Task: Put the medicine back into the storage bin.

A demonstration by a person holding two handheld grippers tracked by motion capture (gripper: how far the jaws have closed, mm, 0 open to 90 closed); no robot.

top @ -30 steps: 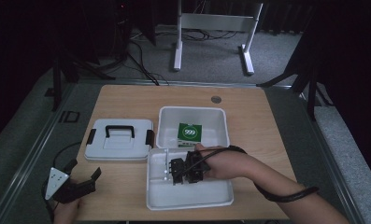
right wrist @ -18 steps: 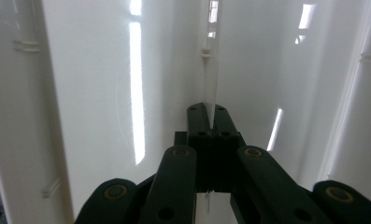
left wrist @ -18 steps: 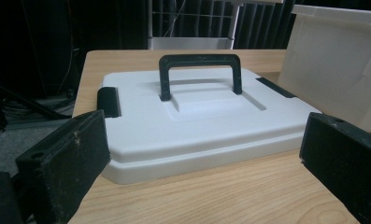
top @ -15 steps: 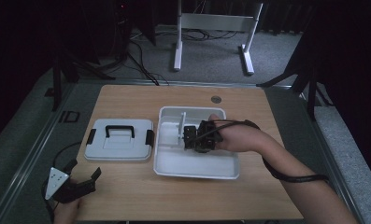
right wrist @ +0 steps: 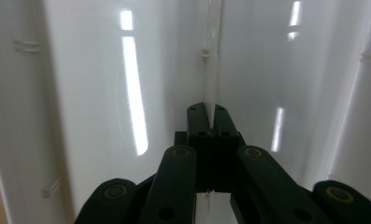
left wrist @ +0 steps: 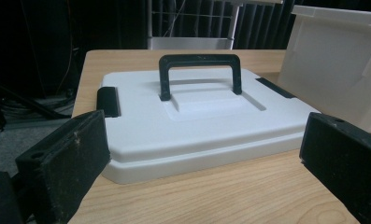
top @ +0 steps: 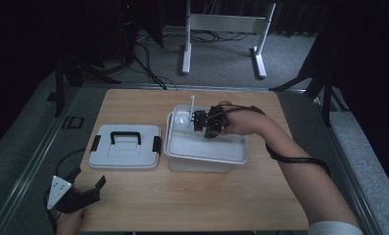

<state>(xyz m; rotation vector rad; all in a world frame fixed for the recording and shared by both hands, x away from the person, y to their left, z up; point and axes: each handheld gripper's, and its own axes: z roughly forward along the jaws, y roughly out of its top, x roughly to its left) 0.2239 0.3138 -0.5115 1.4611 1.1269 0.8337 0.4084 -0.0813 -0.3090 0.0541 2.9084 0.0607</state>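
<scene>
I have the right tongs clenched on the tray's thin upright divider, mid-frame, carrying it atop the box. My left tongs rest released at lower left, facing the lid on the table.

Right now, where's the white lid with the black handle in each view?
High view: lid flat on the table, left of the white container, beyond the left gripper.
Left gripper view: lid centre frame, just past the open jaws.
Right gripper view: looks into the container; right gripper shut on its thin upright fin.
Shared landmark: the white container, at the right edge of the left gripper view.
</scene>
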